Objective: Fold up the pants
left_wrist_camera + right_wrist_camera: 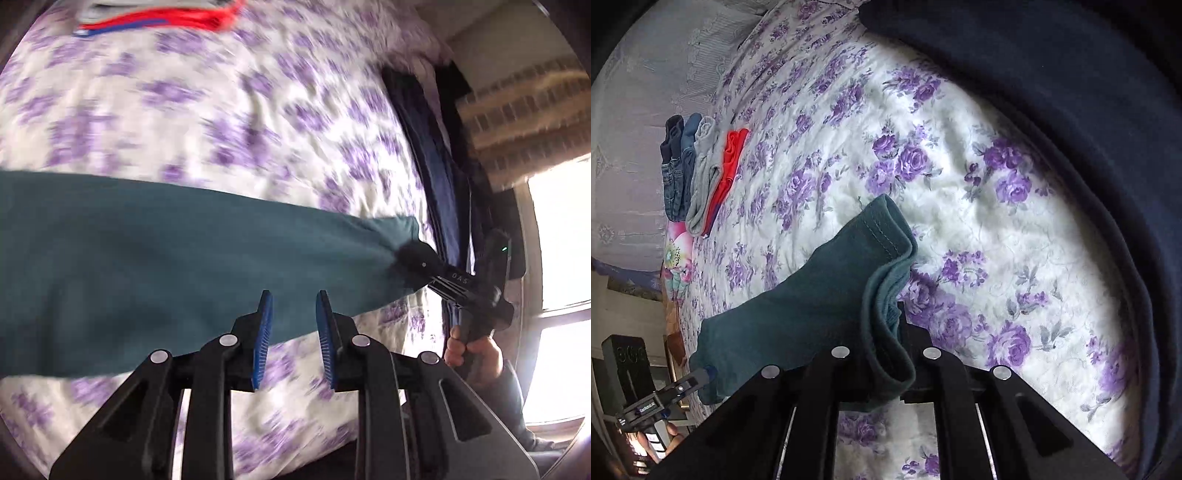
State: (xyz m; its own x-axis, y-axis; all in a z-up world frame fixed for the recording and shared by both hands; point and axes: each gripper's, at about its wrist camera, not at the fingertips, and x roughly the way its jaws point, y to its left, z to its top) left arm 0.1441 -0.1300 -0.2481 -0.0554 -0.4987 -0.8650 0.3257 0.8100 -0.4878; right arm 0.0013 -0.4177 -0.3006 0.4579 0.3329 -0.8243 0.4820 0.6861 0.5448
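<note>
Teal pants (pixel 166 266) lie stretched in a long band across the floral bedspread (pixel 221 110). In the left wrist view my right gripper (pixel 399 262) is shut on their right end, with the cloth bunched at its tips. In the right wrist view the hemmed end of the pants (pixel 827 295) drapes over the right gripper (pixel 899 310) and hides its pads. My left gripper (pixel 294 295) hovers over the band's lower edge, its blue pads (pixel 264 332) apart with nothing clamped between them. The left gripper (pixel 705 371) also shows at the pants' far end. The left view is motion-blurred.
A row of folded clothes (pixel 698 173), the nearest one red, lies at the bed's far side. A dark navy cloth (pixel 1071 110) covers the bed's right part. A person's hand (pixel 476 350) grips the right tool's handle. A bright window (pixel 561 258) is on the right.
</note>
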